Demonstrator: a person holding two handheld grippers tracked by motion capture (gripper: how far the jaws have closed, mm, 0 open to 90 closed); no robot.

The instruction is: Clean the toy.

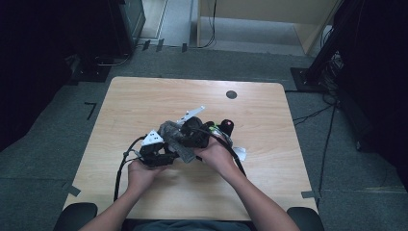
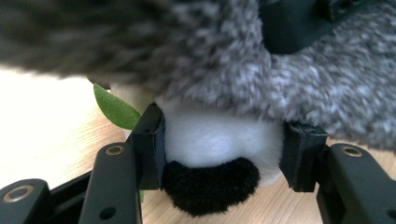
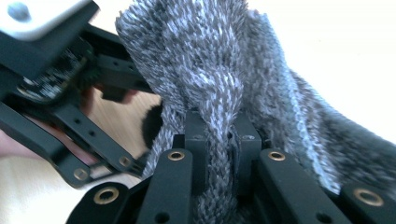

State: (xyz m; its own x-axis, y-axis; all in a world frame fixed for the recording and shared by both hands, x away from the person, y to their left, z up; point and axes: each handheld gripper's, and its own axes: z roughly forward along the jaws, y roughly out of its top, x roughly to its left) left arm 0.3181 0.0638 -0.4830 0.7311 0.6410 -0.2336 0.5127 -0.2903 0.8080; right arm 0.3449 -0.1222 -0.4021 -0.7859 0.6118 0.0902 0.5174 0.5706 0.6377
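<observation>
- Right gripper (image 3: pixel 218 140) is clamped tight on a bunched fold of the grey plush toy (image 3: pixel 224 56), the jaws nearly together with only fuzzy fabric between them.
- Left gripper (image 2: pixel 219 149) sits a good deal wider, its pads pressed on both sides of the toy's white muzzle (image 2: pixel 219 137), the black nose patch (image 2: pixel 210 184) bulging out just below them.
- So both grippers have the same toy, and it hangs between them, lifted a little off the desk (image 1: pixel 144 96) by the look of the high view.
- From the high view the two grippers meet at mid-desk, left gripper (image 1: pixel 156 154) near the person, right gripper (image 1: pixel 197 137) slightly farther out, the toy (image 1: pixel 173 137) slanting between them.
- My read: the toy's long axis runs from one gripper to the other, so whatever comes next turns on which grip lets go first; neither hand is nearer, both are on it.
- Just beside the left gripper a green leaf (image 2: pixel 114 109) pokes out from under the fur.
- Beyond the right gripper, a dark red-topped object (image 1: pixel 227 126) stands on the desk; I can't tell what it is.
- No containers on the desk that I can see.
</observation>
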